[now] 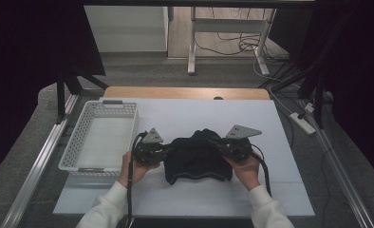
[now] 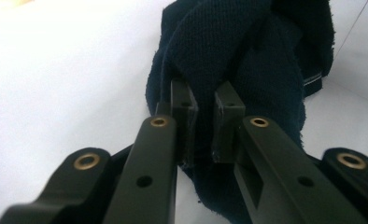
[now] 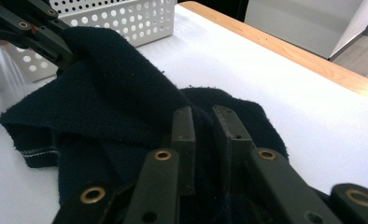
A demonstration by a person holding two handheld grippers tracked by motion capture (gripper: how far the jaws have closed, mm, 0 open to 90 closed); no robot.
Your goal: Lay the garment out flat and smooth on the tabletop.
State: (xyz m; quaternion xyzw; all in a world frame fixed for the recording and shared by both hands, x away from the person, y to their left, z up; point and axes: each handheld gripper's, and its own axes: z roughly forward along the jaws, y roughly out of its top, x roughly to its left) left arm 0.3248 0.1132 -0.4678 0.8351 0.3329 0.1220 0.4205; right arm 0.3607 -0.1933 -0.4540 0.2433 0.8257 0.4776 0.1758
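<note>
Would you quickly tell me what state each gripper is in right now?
Left gripper: shut on the dark towel, pinching a fold.
Right gripper: shut on the dark towel, at its other side.

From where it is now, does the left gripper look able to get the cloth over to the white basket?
Probably yes: the left gripper is clamped on the dark cloth, the white basket sits open right beside it, but the right gripper holds the cloth too.
</note>
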